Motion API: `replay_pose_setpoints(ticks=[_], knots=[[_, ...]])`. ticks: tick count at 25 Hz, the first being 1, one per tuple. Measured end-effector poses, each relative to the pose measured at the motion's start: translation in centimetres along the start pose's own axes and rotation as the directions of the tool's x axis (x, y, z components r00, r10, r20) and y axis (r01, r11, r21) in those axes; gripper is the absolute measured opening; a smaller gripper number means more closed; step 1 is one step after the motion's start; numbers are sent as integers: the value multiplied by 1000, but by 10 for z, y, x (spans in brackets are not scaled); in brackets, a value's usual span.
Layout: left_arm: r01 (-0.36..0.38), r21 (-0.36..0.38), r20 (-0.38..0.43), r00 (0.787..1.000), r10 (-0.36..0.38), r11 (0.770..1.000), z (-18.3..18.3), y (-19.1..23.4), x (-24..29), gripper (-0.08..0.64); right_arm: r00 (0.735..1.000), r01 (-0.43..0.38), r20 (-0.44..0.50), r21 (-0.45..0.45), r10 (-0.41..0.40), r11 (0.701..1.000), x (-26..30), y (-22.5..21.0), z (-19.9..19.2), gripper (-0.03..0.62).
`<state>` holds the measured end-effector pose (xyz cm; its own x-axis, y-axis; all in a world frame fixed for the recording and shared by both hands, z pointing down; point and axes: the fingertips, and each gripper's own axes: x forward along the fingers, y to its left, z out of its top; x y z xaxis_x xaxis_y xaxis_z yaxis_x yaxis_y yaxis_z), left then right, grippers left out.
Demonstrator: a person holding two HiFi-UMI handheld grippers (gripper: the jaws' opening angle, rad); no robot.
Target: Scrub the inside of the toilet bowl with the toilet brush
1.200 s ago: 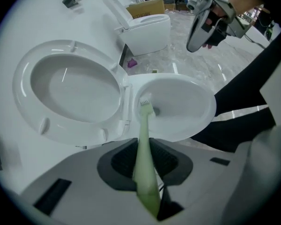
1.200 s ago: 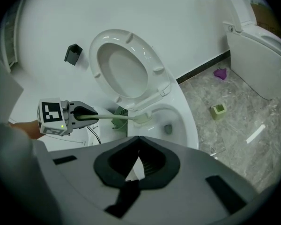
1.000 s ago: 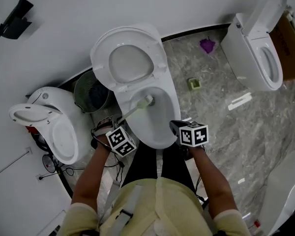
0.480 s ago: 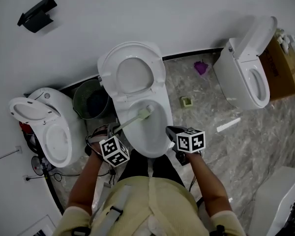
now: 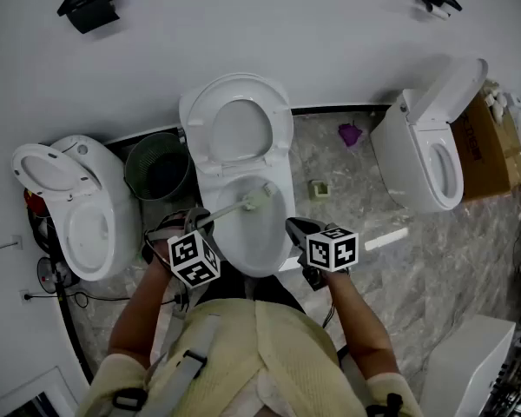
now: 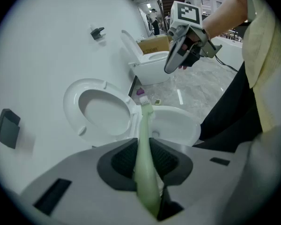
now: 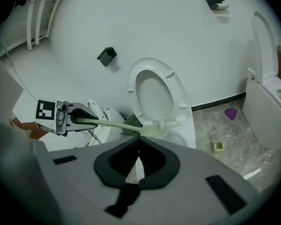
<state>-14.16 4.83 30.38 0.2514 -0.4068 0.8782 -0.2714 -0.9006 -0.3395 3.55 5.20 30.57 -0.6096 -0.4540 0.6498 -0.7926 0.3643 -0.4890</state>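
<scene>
While the left hand-held gripper (image 6: 143, 159) is clamped tight on the pale green toilet brush (image 5: 231, 208), the brush head sits inside the toilet bowl (image 5: 236, 243) near the hinge end. The right hand-held gripper (image 7: 138, 145) hovers by the bowl's right rim, jaws pressed together, nothing in them.

Toilet bowl (image 5: 243, 237): white. 2 neighbouring toilets (image 5: 69, 207) and wall (image 5: 286, 24): white too. Toilet brush (image 5: 236, 205): pale green handle, whitish head. Left gripper (image 6: 145, 161) and right gripper (image 7: 138, 161): grey bodies, black pads, black-and-white square markers on each. Floor (image 5: 365, 207): grey, marbled veining. Bin (image 5: 159, 168): dark, meshed. Box (image 5: 479, 150): brown. Small floor object (image 5: 349, 134): purple. Person's top (image 5: 243, 354): pale yellow.
</scene>
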Motion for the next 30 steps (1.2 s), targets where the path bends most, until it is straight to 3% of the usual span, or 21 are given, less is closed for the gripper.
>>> replay_pose_setpoints(ticks=[8, 17, 30], knots=[[-34, -42, 30, 999, 35, 999, 6, 1, -22, 83, 1000, 24, -11, -69, -25, 997, -8, 7, 7, 15], [-52, -78, 70, 996, 58, 996, 17, 0, -40, 83, 1000, -17, 10, -123, 18, 992, -15, 28, 22, 14], [-64, -153, 90, 993, 78, 986, 17, -2, -52, 83, 997, -51, 42, -132, 57, 990, -20, 46, 29, 14]])
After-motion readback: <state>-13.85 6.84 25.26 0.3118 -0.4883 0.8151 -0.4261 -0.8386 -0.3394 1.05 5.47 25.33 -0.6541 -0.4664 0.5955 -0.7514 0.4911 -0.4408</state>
